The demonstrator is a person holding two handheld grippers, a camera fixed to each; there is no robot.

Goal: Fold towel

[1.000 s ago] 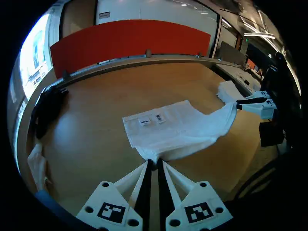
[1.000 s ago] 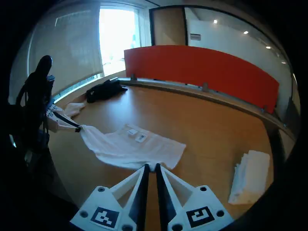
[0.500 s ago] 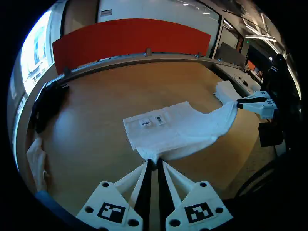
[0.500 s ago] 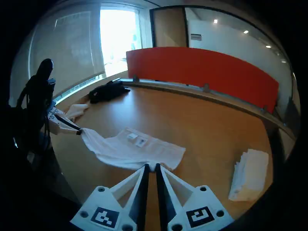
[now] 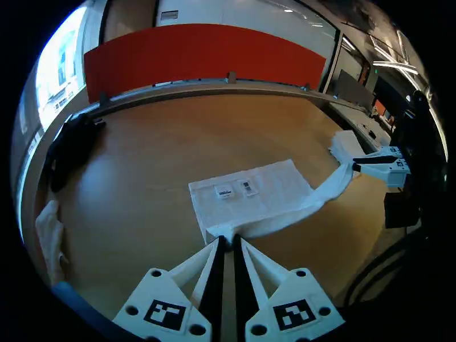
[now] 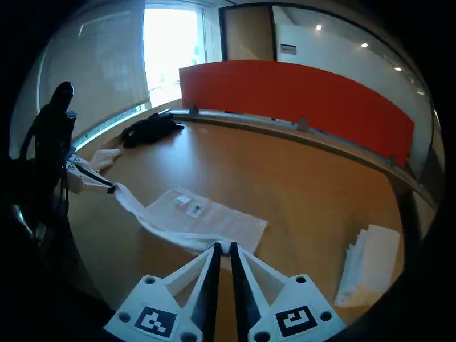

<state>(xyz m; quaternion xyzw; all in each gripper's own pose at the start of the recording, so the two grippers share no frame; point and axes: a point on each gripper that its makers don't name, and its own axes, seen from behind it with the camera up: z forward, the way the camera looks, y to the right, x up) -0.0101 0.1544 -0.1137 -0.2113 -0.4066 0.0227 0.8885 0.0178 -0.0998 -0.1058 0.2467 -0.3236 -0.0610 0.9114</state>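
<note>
The white towel (image 5: 256, 191) lay flat on the wooden table (image 5: 142, 154), its near edge stretched between two corners. The left gripper (image 5: 228, 242) was closed, pinching one corner; the right gripper (image 6: 224, 248) was closed on the other. Folded cloths (image 6: 370, 262) sat well apart.

White towel (image 5: 268, 185), tan wooden table (image 5: 142, 165), red divider (image 5: 199, 51)
</note>
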